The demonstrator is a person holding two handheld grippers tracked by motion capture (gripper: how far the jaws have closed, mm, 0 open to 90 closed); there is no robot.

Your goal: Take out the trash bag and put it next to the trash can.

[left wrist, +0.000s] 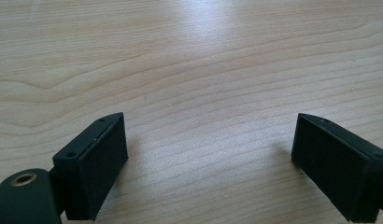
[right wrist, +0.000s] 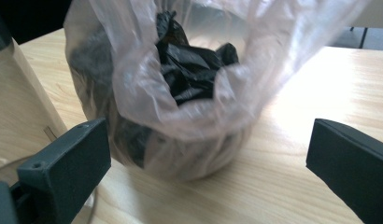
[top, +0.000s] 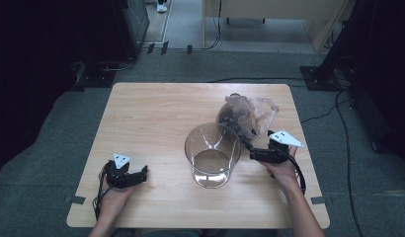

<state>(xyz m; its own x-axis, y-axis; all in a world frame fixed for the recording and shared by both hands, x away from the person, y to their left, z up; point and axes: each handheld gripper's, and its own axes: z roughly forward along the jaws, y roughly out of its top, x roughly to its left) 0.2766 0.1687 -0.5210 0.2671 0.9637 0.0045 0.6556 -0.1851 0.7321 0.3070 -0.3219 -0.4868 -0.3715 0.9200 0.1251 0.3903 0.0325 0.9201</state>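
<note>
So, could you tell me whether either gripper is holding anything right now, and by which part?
Nothing is held. The left gripper is open over bare table; the right gripper is open, its fingers apart in front of the bag.

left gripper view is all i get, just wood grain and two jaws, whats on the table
Observer: In the high view a clear plastic container stands upright near the table's middle, to the right of your left gripper.
Operator: anything else out there
Observer: A translucent plastic bag with crumpled black material inside sits just beyond the container, toward the table's far right.
Operator: wheres the other gripper
Observer: The right gripper is at the near side of the bag, jaws open on either side of it, not yet closed on the plastic.
Operator: is the container empty
Observer: It looks empty; the wooden table shows through its base.
</note>
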